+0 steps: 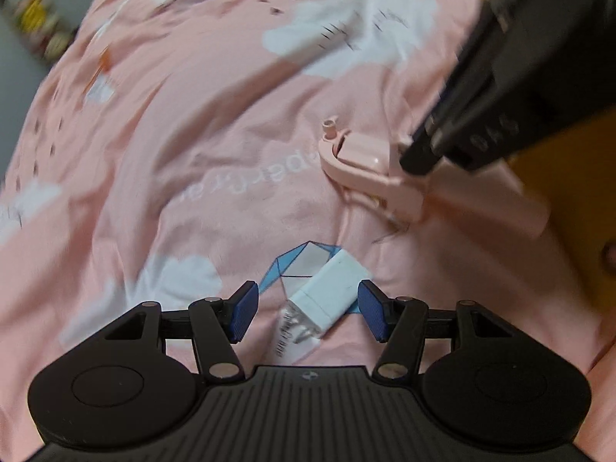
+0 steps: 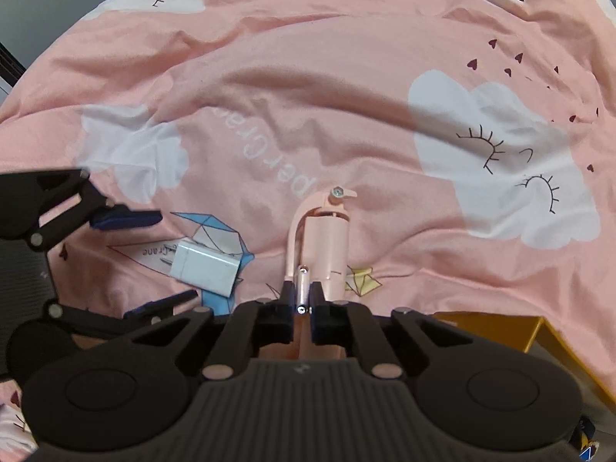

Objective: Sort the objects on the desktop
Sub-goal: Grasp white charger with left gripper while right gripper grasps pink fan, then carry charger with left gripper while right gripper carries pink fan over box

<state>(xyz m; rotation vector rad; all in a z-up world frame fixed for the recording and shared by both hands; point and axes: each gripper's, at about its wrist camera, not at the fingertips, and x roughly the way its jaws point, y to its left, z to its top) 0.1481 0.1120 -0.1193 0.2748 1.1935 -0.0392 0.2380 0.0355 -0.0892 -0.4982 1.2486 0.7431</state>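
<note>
The right gripper (image 2: 303,295) is seen closed on a pink nail clipper (image 2: 321,238), its jaws clamped on the metal lever at the near end; the part beneath the gripper body is hidden. The left gripper (image 1: 306,310) is held open, its blue pads (image 1: 243,308) standing on either side of a white charger plug (image 1: 331,292) without touching it. The plug's prongs are blurred and partly covered by the gripper body. Both things lie on a pink printed cloth (image 2: 308,77). A yellow box (image 2: 500,327) is cut off by the lower right edge; its contents cannot be made out.
</note>
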